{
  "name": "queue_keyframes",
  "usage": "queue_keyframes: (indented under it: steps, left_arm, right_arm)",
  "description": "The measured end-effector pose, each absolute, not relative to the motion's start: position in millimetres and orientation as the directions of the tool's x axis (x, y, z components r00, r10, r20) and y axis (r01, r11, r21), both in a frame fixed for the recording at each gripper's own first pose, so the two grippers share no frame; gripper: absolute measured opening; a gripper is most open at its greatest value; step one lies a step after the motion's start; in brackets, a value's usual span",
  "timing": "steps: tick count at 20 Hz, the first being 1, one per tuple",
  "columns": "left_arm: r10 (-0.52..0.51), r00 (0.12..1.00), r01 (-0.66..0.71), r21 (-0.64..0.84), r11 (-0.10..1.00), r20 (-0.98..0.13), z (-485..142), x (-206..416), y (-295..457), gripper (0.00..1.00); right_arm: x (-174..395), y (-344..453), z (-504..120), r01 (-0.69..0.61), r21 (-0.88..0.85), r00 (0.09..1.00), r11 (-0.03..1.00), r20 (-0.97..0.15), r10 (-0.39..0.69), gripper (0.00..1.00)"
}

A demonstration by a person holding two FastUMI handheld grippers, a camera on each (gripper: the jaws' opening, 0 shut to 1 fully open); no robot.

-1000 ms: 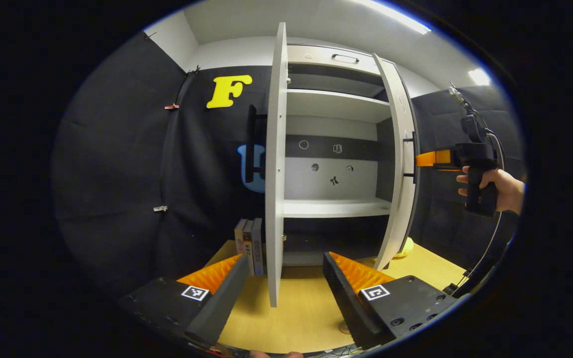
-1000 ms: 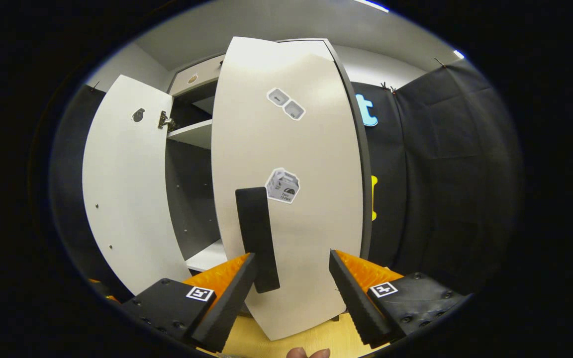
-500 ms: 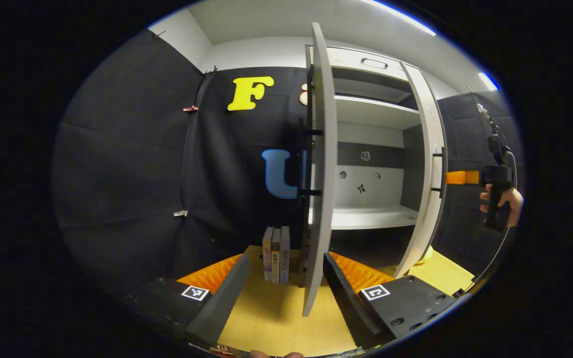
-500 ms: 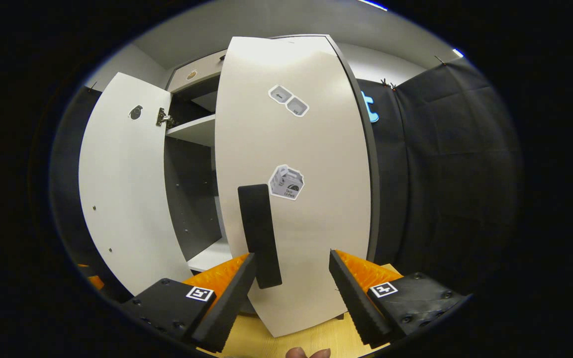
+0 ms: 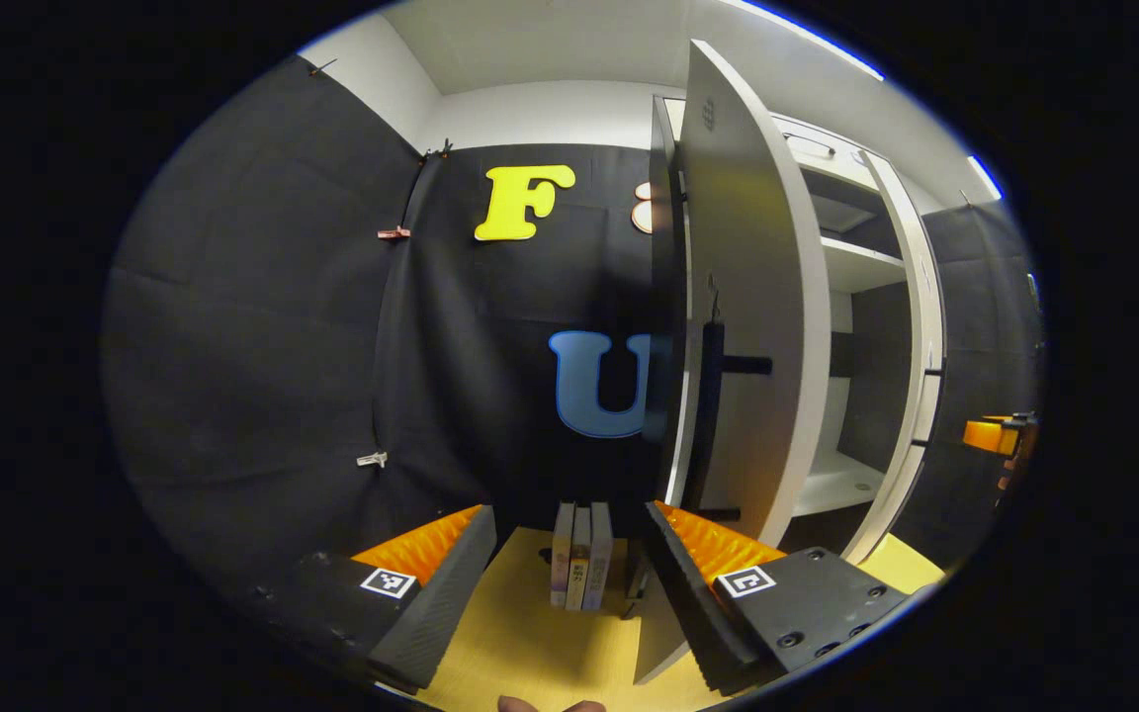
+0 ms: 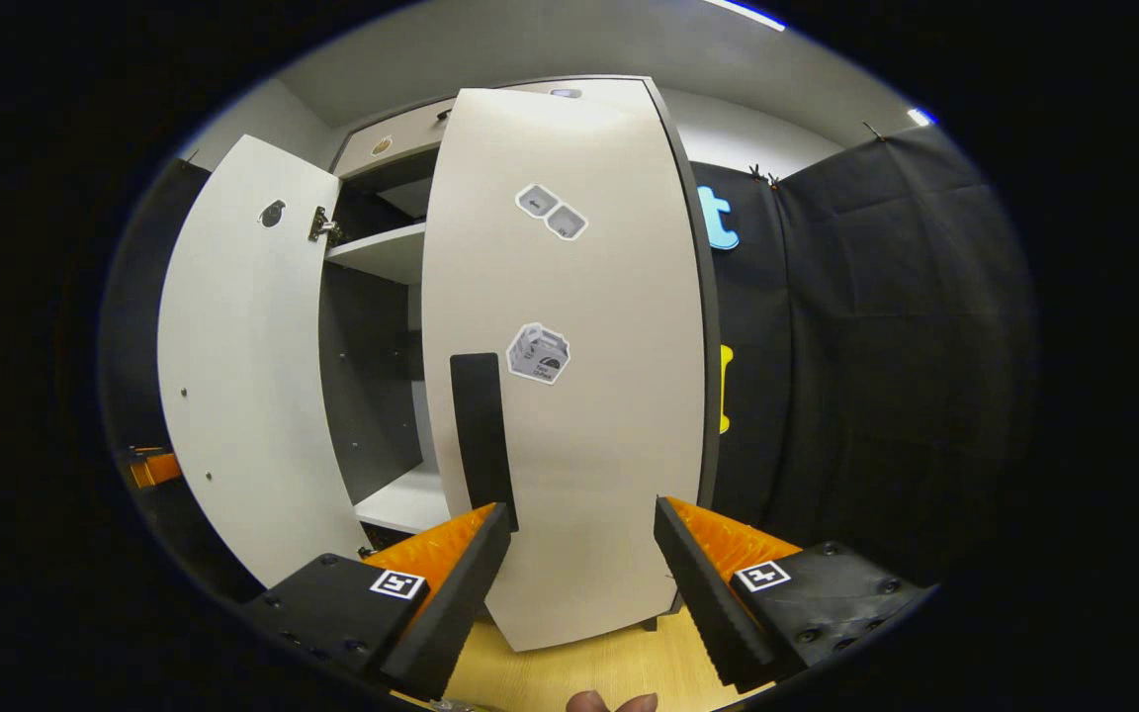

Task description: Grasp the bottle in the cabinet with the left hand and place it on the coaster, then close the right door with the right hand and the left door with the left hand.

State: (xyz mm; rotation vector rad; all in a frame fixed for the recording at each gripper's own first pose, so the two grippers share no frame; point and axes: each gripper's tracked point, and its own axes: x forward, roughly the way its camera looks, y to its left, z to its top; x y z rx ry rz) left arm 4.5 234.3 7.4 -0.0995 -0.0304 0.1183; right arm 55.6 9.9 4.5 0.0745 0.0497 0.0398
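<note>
The white cabinet stands with both doors ajar. In the left gripper view the left door (image 5: 752,326) is near edge-on, showing its outer face and black handle (image 5: 710,415). My left gripper (image 5: 565,524) is open just left of that door, and its right finger (image 5: 673,564) lies close to the door's lower edge. In the right gripper view the right door (image 6: 589,415) faces me with its black handle (image 6: 479,430). My right gripper (image 6: 577,514) is open close in front of it, with the handle just above its left finger. The left door's inner face (image 6: 233,366) stands to the left.
Three books (image 5: 579,569) stand upright on the wooden table (image 5: 520,643) beside the cabinet's left side. White shelves (image 6: 387,252) show between the doors. The other gripper (image 5: 990,435) shows beyond the right door (image 5: 911,396). Black cloth walls close in on both sides.
My left gripper has moved left around the left door's edge, from facing the cabinet's inside to its outer face. My right gripper has stayed in front of the right door, shifting slightly.
</note>
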Motion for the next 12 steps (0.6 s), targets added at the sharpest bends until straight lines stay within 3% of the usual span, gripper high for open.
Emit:
queue_keyframes:
  steps: [12]
  left_arm:
    - [0.068,0.998,-0.066,-0.076,0.995,0.019,11.1,-4.4,179.4,0.95]
  right_arm:
    - [51.3,-2.3,6.1,-0.037,0.09,0.998,0.995,-0.042,0.041,0.98]
